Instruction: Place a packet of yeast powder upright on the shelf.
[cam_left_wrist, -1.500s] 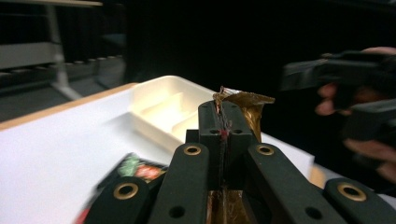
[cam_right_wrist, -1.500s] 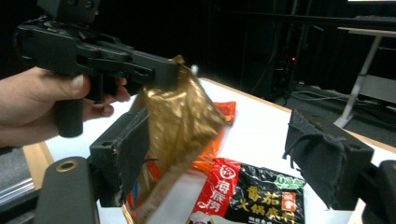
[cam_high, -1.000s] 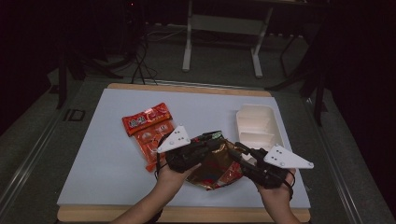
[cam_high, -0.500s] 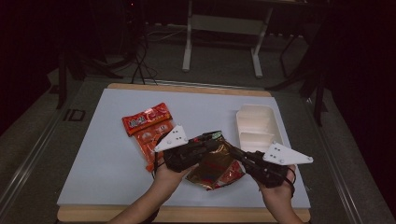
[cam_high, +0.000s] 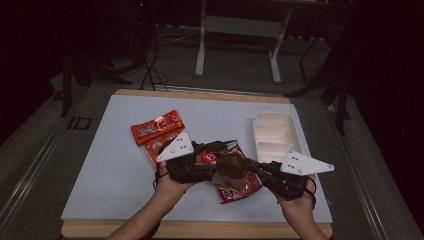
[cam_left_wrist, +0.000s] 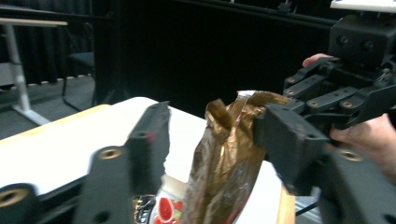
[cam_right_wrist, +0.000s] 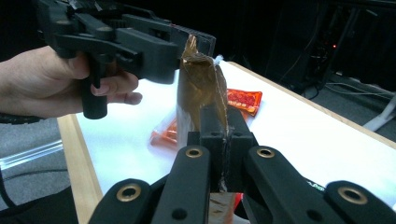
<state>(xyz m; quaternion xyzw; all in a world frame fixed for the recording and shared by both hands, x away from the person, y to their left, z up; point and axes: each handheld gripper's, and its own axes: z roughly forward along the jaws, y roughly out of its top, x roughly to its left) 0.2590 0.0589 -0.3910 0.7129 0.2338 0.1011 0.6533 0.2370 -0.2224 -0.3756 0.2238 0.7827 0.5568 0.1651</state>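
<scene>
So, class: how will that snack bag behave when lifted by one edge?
Probably floppy: the bag crumples and folds where the right gripper pinches it. Likely light, since that thin edge grip holds it up. Its glossy film may slip.

orange-red flat plastic snack packets (cam_high: 156, 129): just beyond the left fingers, on white table mat (cam_high: 110, 165) | white compartmented plastic tray (cam_high: 276, 136): just beyond the right fingers, lying flat
</scene>
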